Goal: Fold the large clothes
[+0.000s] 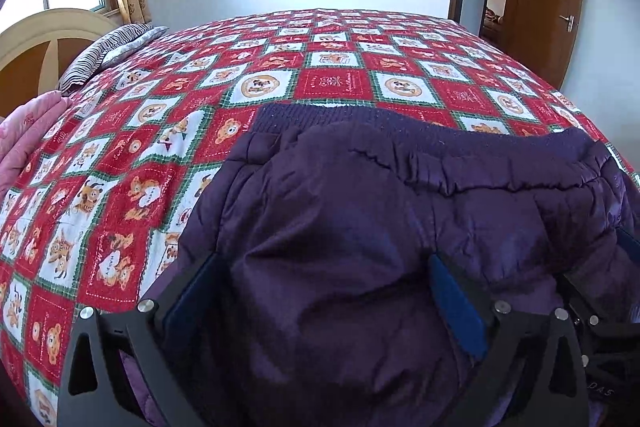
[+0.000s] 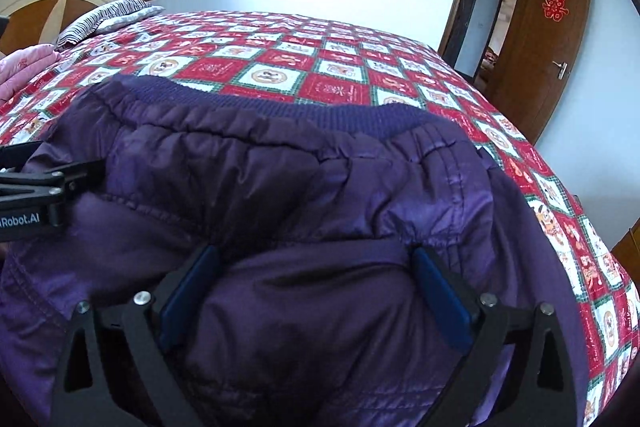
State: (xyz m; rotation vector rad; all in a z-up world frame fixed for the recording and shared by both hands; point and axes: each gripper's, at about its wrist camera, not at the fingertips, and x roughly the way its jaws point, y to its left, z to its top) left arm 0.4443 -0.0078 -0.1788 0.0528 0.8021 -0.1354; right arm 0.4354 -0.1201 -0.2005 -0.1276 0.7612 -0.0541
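The purple padded jacket (image 1: pixel 400 227) lies folded on the quilted bed (image 1: pixel 200 131), ribbed hem toward twelve o'clock. Both the left gripper (image 1: pixel 324 291) and right gripper (image 2: pixel 316 283) hang over it, jaws spread wide, pinching nothing.

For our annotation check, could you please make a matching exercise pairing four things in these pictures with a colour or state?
Things:
1. jacket
2. pillow
3. door
4. left hand-held gripper

Descriptions:
A. standing open, with a red paper ornament
B. dark purple, lying on the bedspread
C. striped, by the headboard
D. jaws wide apart over purple fabric

Pairs: 1-B, 2-C, 3-A, 4-D
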